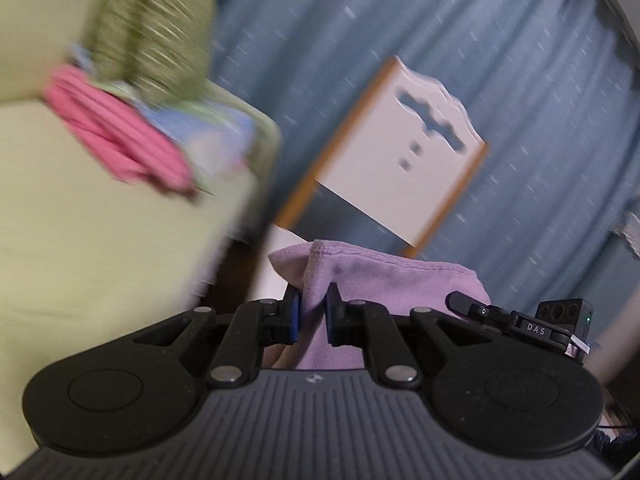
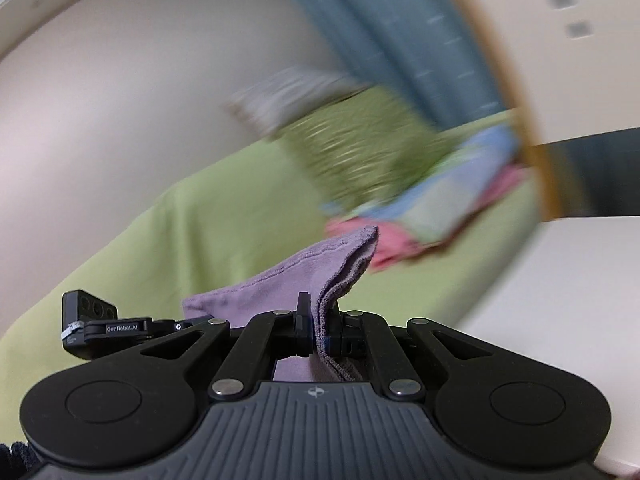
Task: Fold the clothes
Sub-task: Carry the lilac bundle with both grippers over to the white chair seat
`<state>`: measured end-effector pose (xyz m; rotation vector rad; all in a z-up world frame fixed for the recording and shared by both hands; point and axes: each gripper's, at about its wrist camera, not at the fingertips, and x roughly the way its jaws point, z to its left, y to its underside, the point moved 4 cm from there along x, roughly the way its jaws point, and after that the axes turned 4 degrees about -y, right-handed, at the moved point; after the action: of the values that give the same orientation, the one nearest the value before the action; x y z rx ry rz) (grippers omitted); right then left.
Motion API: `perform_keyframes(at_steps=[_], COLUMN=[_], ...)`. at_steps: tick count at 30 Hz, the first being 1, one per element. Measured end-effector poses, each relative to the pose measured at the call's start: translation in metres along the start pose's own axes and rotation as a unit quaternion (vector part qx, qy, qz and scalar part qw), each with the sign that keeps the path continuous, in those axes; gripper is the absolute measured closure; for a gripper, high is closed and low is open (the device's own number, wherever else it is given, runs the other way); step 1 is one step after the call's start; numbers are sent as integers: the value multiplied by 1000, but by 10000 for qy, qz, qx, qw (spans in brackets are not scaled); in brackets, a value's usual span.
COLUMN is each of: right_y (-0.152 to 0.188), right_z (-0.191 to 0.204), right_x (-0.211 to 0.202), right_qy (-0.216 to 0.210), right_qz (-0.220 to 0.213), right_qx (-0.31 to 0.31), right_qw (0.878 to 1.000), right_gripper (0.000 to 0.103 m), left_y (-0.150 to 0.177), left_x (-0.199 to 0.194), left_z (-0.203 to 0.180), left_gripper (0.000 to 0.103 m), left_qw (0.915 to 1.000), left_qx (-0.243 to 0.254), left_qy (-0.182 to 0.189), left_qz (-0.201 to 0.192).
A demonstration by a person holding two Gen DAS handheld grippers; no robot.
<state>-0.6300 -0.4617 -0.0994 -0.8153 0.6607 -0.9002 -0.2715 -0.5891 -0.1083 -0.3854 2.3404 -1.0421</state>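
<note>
A lilac towel (image 1: 384, 280) hangs in the air between both grippers. My left gripper (image 1: 312, 300) is shut on one corner of it, the cloth pinched between the blue pads. My right gripper (image 2: 320, 312) is shut on the other folded corner of the lilac towel (image 2: 312, 268), whose edge sticks up past the fingers. The right gripper's body (image 1: 520, 320) shows at the right of the left wrist view. The left gripper's body (image 2: 104, 328) appears at the left of the right wrist view. Both views are blurred by motion.
A bed with a light green sheet (image 1: 100, 220) carries a green patterned pillow (image 1: 160, 28), a pink cloth (image 1: 120, 132) and a pale blue-green folded cloth (image 2: 460, 184). A white headboard with a wooden edge (image 1: 400, 144) stands before a blue curtain (image 1: 520, 60). A white surface (image 2: 560, 280) lies at right.
</note>
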Motion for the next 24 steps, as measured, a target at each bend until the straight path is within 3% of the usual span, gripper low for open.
perform_keyframes(at_steps=[5,8,15,24], right_y=[0,8,10,7], right_z=[-54,-84,-163,-238], right_x=[-53,-65,-41,-8], right_qy=[734,1020,1539,2341], right_qz=[-404,-531,-363,274], right_qx=[406,811,1670,1786], right_qw=[9957,9900,9732,9553], right_gripper=[98,98,98,98], left_y=[7,10,8,5], left_x=[103,153,256,352], left_z=[-41,-54,-43,-15], left_gripper=[94,94,94,93], left_qw=[9975,9949,9894,9782], left_qx=[214,333,398,559], left_qy=[396,489,152,-328], left_qz=[549,820,1387,1971])
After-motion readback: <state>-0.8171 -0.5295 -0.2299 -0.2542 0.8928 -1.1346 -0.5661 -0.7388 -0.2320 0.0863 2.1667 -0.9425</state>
